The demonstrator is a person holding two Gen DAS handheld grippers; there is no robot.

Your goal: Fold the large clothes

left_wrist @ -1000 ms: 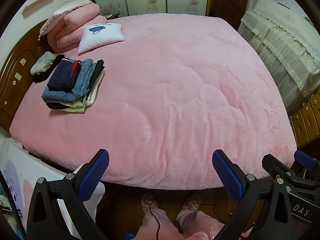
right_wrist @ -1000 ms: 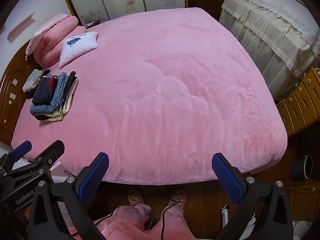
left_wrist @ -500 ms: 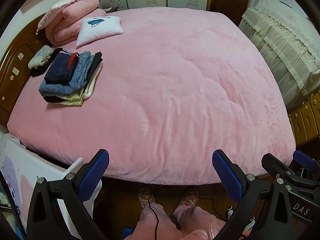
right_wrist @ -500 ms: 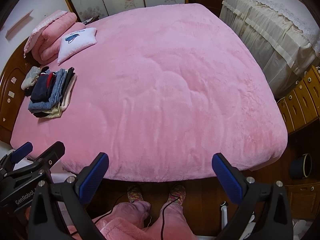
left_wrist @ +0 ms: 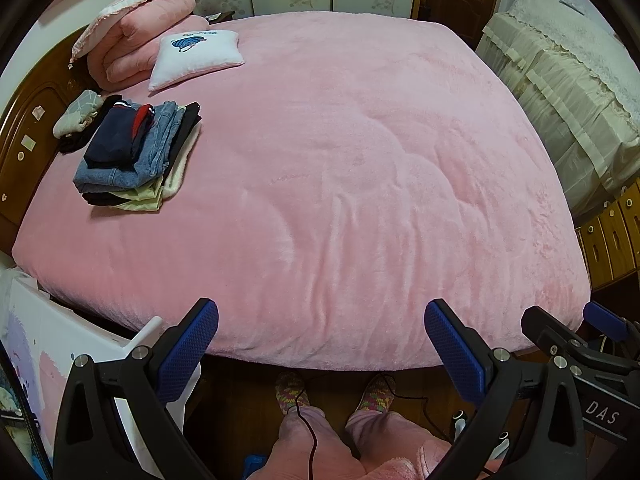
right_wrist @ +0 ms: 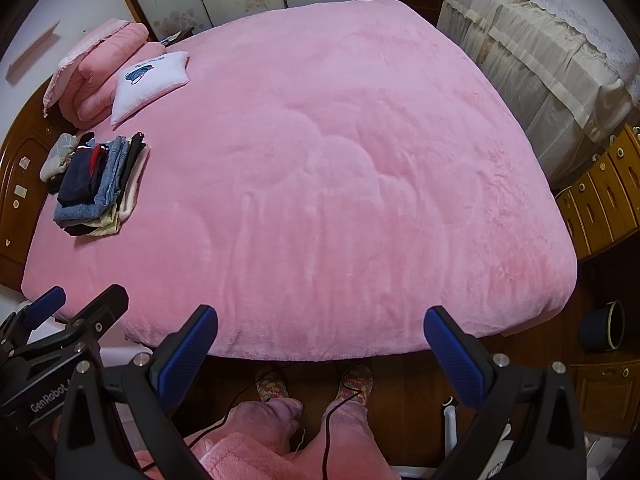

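A stack of folded clothes, navy on top, then denim, black and pale yellow, lies at the left of the pink bed, near the headboard. It also shows in the right wrist view. My left gripper is open and empty, held above the floor in front of the bed's near edge. My right gripper is open and empty at the same edge, to the right of the left one. No unfolded garment shows on the bed.
A white cushion and a folded pink quilt lie by the wooden headboard. A crumpled grey-green cloth sits behind the stack. A covered bed and wooden drawers stand right. The person's feet are below.
Both grippers have drawn back a little from the bed and tilted up; more of the floor and the person's feet show. The jaws stay open.
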